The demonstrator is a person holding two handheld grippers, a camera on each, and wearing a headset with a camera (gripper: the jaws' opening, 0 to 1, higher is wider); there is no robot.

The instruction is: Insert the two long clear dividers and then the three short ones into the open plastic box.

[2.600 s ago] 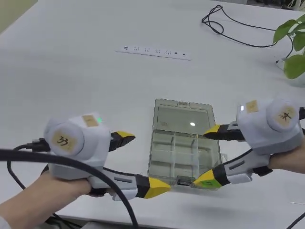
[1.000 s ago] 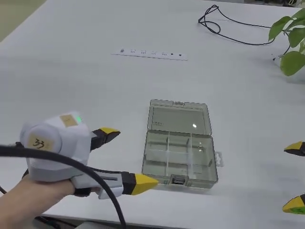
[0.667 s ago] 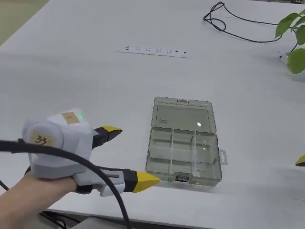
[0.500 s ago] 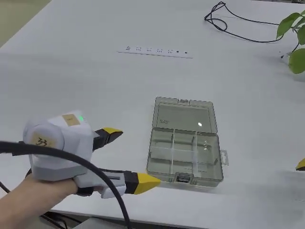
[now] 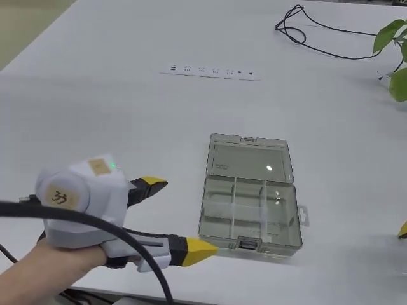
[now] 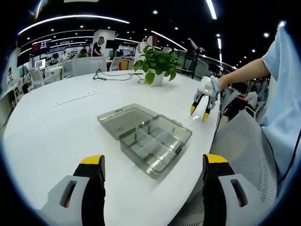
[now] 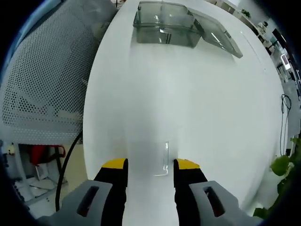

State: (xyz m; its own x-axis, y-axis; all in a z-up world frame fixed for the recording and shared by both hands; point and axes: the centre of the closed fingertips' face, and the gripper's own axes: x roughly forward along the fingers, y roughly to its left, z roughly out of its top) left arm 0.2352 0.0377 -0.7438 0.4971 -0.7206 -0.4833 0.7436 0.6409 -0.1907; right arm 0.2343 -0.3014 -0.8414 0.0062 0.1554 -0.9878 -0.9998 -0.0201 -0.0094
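The open clear plastic box [image 5: 251,203] lies near the table's front edge with its lid [image 5: 250,157] flat behind it. Clear dividers inside split it into several compartments. My left gripper [image 5: 178,216] hovers left of the box, open and holding nothing. In its own view the box [image 6: 146,136] lies ahead of the left gripper [image 6: 153,162]. The right gripper [image 6: 201,109] hangs far right of the box over the table's edge. My right gripper [image 7: 150,165] is open low over the table, with a short clear divider [image 7: 164,157] lying flat between its tips. The box [image 7: 167,26] is far ahead.
A white power strip [image 5: 211,71] lies at the back, a black cable [image 5: 318,41] and a potted plant [image 5: 397,57] at the back right. A mesh chair [image 7: 42,70] stands off the table's edge beside my right gripper.
The right gripper has left the box's right side and moved off to the right, to the edge of the head view. The left gripper has stayed left of the box, open.
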